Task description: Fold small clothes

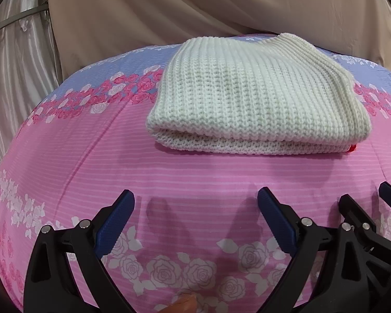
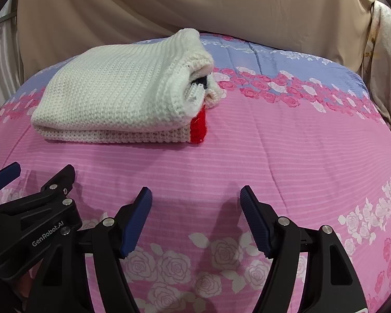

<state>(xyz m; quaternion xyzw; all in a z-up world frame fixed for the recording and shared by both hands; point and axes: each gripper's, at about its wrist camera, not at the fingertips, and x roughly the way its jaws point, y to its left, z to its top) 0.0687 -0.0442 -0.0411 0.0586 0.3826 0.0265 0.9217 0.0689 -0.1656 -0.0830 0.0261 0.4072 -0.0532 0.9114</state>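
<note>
Left tool [image 1: 195, 203]: spread wide, empty, hanging at 6 o'clock of the white knit garment [image 1: 250, 99]. Folded into a neat stack on the pink floral bed cover [image 1: 91, 156]. Right tool [image 2: 195, 198]: likewise agape, holding nothing. Apparently finished; perhaps only tidying left.

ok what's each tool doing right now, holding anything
Left tool: open, holding nothing, short of the folded white sweater.
Right tool: open, holding nothing.
</note>
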